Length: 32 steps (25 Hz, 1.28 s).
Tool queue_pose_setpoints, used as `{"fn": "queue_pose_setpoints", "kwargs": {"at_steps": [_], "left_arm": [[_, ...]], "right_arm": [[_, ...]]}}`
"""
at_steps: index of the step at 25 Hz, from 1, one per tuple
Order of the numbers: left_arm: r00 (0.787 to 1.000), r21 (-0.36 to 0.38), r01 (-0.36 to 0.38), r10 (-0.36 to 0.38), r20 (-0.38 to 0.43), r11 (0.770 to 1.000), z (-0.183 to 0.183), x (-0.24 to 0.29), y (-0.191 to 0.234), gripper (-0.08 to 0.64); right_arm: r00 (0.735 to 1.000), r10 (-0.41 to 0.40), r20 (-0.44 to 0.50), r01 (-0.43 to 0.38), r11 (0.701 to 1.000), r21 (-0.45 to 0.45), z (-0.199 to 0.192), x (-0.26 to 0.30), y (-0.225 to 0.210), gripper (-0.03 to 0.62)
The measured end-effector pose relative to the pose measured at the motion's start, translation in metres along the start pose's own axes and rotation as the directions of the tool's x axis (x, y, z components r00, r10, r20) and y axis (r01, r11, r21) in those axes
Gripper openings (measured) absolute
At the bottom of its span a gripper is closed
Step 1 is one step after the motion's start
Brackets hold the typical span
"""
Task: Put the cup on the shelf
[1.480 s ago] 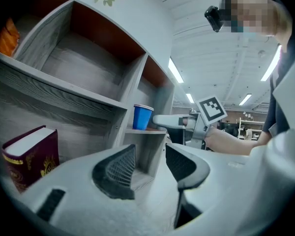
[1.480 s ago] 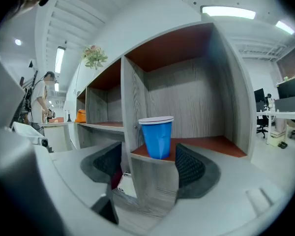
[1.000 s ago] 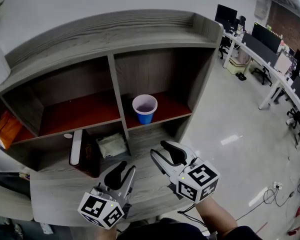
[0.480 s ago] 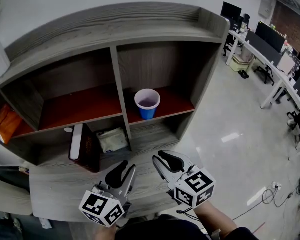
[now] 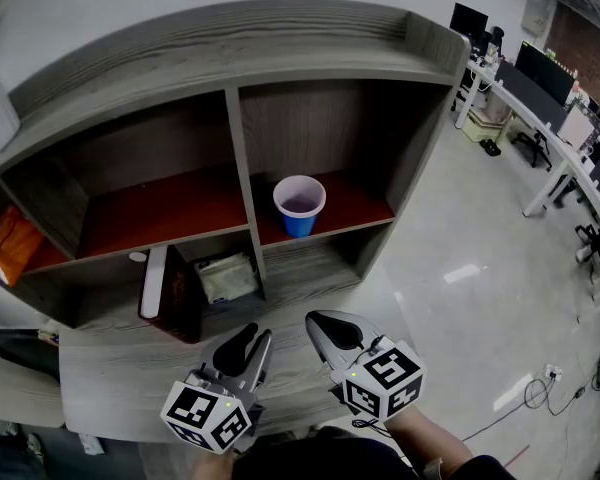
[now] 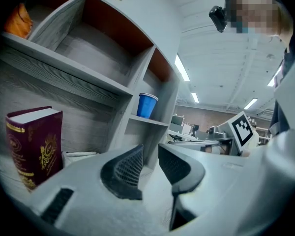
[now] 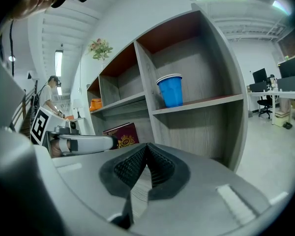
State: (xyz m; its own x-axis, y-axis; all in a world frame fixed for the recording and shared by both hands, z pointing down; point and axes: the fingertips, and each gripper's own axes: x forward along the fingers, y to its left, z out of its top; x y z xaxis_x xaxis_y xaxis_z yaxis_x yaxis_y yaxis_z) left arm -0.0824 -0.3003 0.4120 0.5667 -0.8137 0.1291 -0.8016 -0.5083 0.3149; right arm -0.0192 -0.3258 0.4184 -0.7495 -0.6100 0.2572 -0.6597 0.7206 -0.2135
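Observation:
The blue cup (image 5: 300, 206) with a white rim stands upright on the red-brown board in the right-hand bay of the grey wooden shelf (image 5: 325, 232). It also shows in the left gripper view as the cup (image 6: 147, 105) and in the right gripper view as the cup (image 7: 170, 90). Both grippers hang well in front of the shelf, over the low grey top, apart from the cup. My right gripper (image 5: 325, 320) (image 7: 147, 146) is shut, pads touching, with nothing in it. My left gripper (image 5: 252, 336) (image 6: 151, 149) keeps a narrow gap between its pads and holds nothing.
A dark red book (image 5: 175, 303) (image 6: 34, 144) and a white packet (image 5: 225, 278) sit in the lower bays. An orange object (image 5: 15, 248) lies in the far-left bay. The grey tabletop (image 5: 130, 378) is below the grippers. Office desks with monitors (image 5: 540, 98) stand at the right.
The right gripper's jaws have closed from apart to touching. Both grippers have drawn slightly back toward me. The cup stays put on the shelf.

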Motion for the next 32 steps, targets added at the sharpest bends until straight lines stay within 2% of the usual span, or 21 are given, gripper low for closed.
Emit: {"fn": "queue_pose_setpoints", "kwargs": {"at_steps": [32], "left_arm": [[1.000,0.015,0.015,-0.014,-0.026,1.000,-0.004,-0.011,-0.006,0.081]], "right_arm": [[0.999,0.019,-0.027,-0.020,0.999,-0.027,-0.003,-0.002,0.021,-0.005]]}}
